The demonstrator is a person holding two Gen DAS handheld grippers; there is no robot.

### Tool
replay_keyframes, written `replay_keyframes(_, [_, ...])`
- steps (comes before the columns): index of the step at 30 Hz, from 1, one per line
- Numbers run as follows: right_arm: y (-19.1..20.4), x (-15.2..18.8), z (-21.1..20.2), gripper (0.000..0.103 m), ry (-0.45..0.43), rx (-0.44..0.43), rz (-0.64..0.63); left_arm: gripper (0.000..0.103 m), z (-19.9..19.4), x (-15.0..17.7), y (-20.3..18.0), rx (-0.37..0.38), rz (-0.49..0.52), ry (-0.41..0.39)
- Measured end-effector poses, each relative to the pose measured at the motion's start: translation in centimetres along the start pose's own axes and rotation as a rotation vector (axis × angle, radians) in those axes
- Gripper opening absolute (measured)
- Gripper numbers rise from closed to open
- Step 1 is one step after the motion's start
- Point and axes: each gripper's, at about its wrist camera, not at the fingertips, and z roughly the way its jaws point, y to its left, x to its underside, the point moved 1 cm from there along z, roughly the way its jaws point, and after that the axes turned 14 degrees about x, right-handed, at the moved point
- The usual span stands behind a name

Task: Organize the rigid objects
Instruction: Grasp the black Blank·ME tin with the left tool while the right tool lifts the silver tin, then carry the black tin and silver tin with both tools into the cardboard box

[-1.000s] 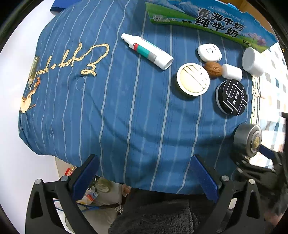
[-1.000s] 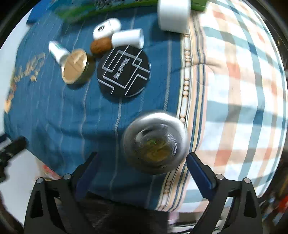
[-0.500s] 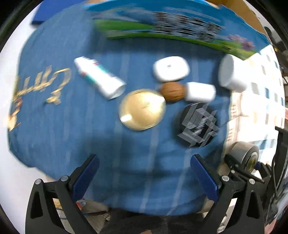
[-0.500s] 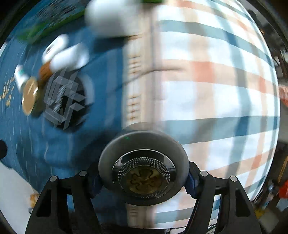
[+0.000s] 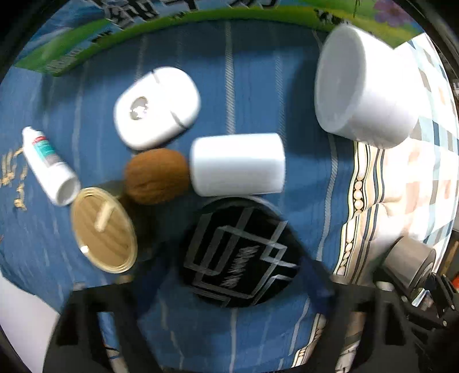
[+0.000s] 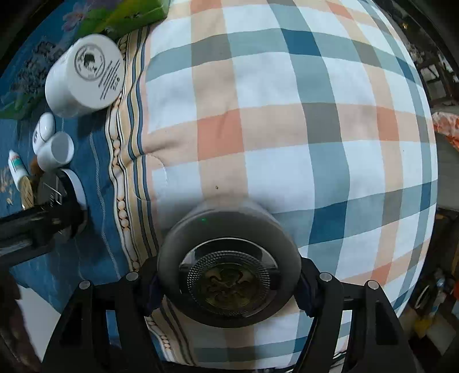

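My right gripper is shut on a grey round tin with a gold emblem, held over the plaid cloth; the tin also shows in the left wrist view. My left gripper is open, its blurred jaws on either side of the black round case. On the blue striped cloth lie a gold-lidded compact, a walnut, a small white cylinder, a white oval case, a white tube and a large white jar.
A green and blue milk carton lies along the far edge of the blue cloth. The patterned border divides the blue cloth from the plaid cloth. The table drops off at the near left.
My left gripper has moved forward and down to the black round case. My right gripper has closed on the grey tin and carried it right over the plaid cloth.
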Motion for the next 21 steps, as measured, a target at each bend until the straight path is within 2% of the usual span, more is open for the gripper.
replay_keyframes(2, [-4.0,-2.8,-1.2,0.077,0.008,-0.028,0.012,0.074,-0.1,0.3,-0.3,-0.012,0.035,-0.018])
replay_keyframes(4, [-6.3,-3.6,-2.3,0.078,0.008,-0.055,0.021,0.074,0.0,1.0,-1.4,-0.078,0.173,-0.009])
replay_keyframes(7, [-7.7,-4.8,-2.9,0.079,0.01,-0.036,-0.006,0.074,0.1,1.6,-2.1,-0.135,0.251,-0.014])
replay_keyframes(9, [-7.9,-5.6,-2.6,0.078,0.048,-0.014,-0.029,0.074,0.1,1.8,-2.3,-0.137,0.246,-0.013])
replay_keyframes(15, [-8.7,-6.5,-1.6,0.077,0.104,0.061,-0.07,0.077,0.3,1.5,0.2,-0.048,0.069,-0.022])
replay_keyframes(17, [-9.8,-6.6,-2.2,0.073,0.078,0.09,-0.078,0.074,0.3,2.1,1.0,-0.029,0.039,-0.035])
replay_keyframes(21, [-11.9,-7.5,-2.9,0.073,0.065,0.098,-0.071,0.073,-0.1,3.1,0.2,-0.059,0.042,-0.065])
